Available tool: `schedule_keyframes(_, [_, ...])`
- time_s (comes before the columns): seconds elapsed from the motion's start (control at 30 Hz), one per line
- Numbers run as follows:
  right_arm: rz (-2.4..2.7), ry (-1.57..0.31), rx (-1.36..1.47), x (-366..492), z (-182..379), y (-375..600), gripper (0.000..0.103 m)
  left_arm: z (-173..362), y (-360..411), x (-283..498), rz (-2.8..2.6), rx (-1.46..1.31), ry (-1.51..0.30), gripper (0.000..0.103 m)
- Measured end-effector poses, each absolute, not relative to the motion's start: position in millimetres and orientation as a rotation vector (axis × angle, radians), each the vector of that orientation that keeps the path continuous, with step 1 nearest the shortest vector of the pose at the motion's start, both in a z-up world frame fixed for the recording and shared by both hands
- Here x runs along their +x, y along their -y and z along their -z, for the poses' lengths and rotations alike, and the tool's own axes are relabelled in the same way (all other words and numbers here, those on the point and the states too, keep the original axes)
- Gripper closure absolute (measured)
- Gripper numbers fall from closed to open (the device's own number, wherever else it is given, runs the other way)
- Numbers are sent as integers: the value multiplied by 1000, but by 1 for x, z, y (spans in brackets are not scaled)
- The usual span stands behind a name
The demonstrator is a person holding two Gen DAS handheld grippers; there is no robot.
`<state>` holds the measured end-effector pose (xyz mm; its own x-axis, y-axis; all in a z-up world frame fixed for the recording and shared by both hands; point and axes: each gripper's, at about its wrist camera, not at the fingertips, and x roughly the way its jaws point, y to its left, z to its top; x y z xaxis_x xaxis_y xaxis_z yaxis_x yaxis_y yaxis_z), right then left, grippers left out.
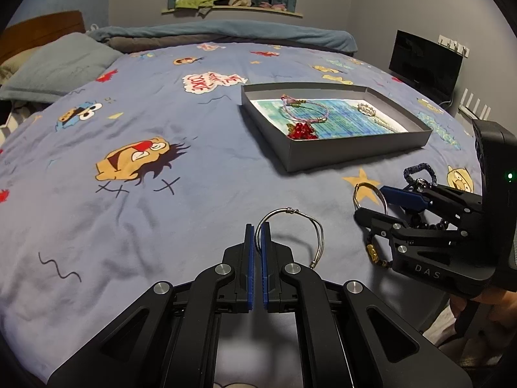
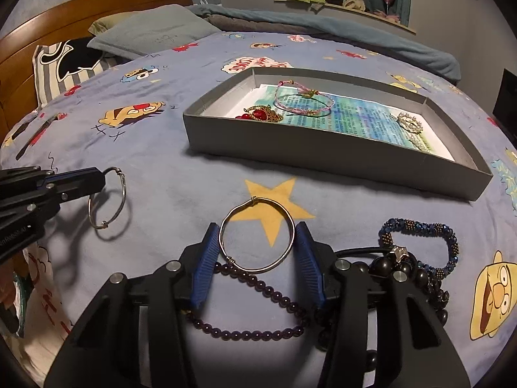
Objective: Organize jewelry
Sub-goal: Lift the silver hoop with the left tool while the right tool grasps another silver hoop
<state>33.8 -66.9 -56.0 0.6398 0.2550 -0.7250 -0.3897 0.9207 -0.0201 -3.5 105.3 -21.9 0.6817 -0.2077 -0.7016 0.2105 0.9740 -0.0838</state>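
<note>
Blue-padded left gripper (image 1: 257, 236) was clamped on a silver wire bangle (image 1: 290, 232), jaws nearly closed with the wire pinched between the pads; in the right wrist view the same bangle (image 2: 108, 199) hung from the tip, lifted off the bedspread (image 1: 129, 194) with its shadow below. Right gripper (image 2: 257, 249) sat low on the bedspread, jaws spread wide on either side of a gold-and-silver bangle (image 2: 257, 234), pads just outside the ring; could not tell whether they touched it. That bangle lay flat over a yellow star print (image 2: 274, 207). A dark purple bead bracelet (image 2: 258, 307) lay between the right gripper's fingers, one end touching the bangle. Just to the right: a black bead strand (image 2: 420, 278) and a blue beaded bracelet (image 2: 420, 236), bunched together, partly hidden by the gripper finger. Further out, a grey shallow box (image 2: 323, 158) sat on the bedspread, lined with a blue-green printed sheet (image 2: 355, 119). Inside it: a pink cord bracelet (image 2: 303, 100), a red bead piece with gold filigree (image 2: 258, 114) in the near left corner, and a pearl-like circlet (image 2: 410, 123) on the right side. Pillows (image 2: 152, 32) and a wooden headboard (image 2: 80, 13) stood at the far end
</note>
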Motion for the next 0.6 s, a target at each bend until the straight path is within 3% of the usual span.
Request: schedule_keyframes(0.6, [-369,-745,-143,34,33,90,55,10,-93,2,232,29,-772,99])
